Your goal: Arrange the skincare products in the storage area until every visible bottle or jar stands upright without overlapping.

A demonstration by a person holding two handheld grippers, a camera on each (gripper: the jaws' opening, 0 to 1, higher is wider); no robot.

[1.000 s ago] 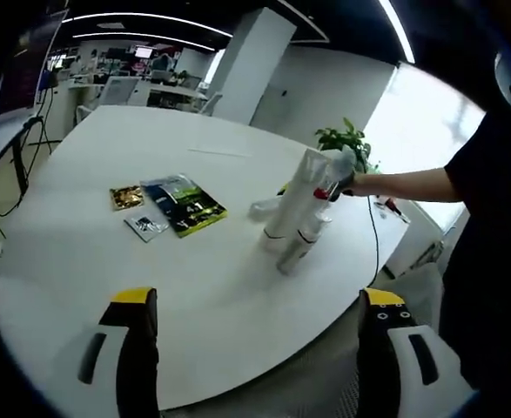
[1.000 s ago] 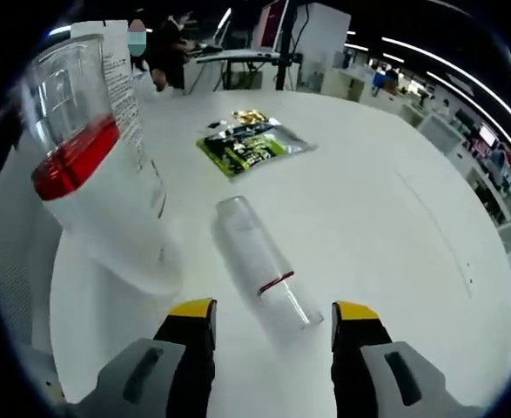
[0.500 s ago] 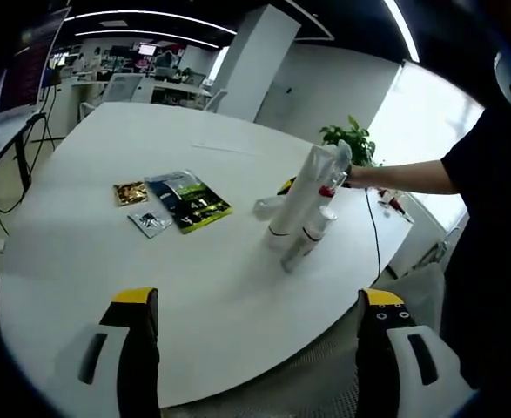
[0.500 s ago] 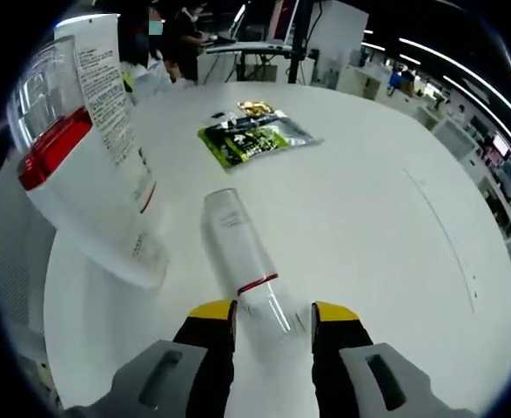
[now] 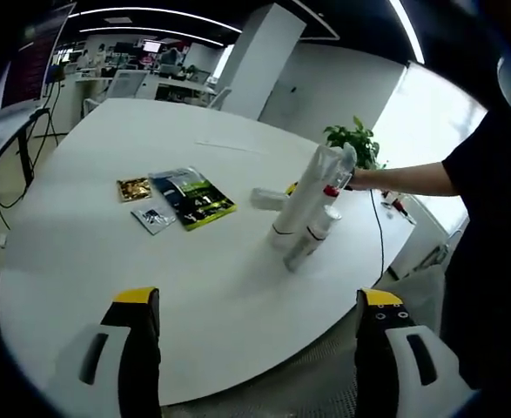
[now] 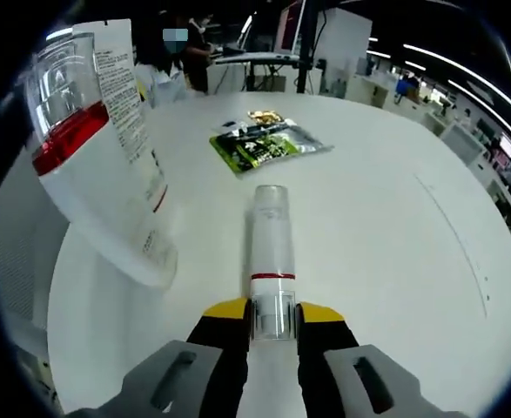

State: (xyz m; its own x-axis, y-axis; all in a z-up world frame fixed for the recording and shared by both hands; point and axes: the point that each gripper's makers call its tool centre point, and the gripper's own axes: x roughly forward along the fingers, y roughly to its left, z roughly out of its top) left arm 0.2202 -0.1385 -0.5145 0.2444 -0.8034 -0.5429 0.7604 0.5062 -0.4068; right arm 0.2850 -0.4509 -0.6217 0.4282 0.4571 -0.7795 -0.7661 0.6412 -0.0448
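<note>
Two yellow-tipped jaws of the right gripper (image 6: 271, 315) pinch the clear cap of a slim white bottle with a red band (image 6: 271, 252), lying on the round white table (image 6: 386, 261). Done well, this step means keeping that grip firm while tipping the bottle upright, clear of the tall white bottle with a red collar (image 6: 107, 165) just beside it. Half a second ago the jaws were wider and the bottle angled. The left gripper (image 5: 255, 344) hangs open, empty.

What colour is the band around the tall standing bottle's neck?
Red, on the tall bottle, clearest in the right gripper view.
</note>
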